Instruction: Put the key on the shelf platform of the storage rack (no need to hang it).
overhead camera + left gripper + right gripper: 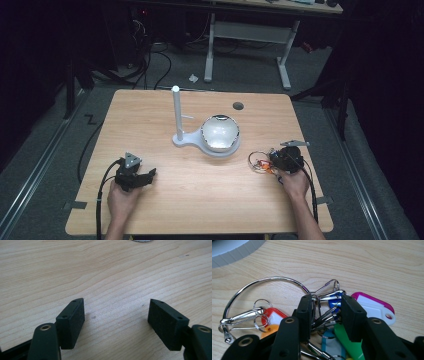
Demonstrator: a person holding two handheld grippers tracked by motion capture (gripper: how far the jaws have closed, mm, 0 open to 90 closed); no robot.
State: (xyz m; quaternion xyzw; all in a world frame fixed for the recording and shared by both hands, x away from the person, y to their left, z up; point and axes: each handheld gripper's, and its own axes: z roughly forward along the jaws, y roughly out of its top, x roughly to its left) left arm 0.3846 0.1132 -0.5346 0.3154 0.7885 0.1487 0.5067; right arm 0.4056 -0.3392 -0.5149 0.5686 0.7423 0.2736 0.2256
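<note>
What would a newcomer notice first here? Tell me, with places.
First the right gripper, near the table's right edge, its jaws set around the clips of a large wire key ring hung with coloured tags. Next, mid-table, a white stand with an upright post beside a shiny round bowl. The left gripper gapes over bare wood.

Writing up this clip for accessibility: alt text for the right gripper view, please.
The right gripper has its two black jaws around metal clips on a bunch of key tags, near a pink tag, on a wooden table. A large wire ring loops left, with red and green tags alongside.
</note>
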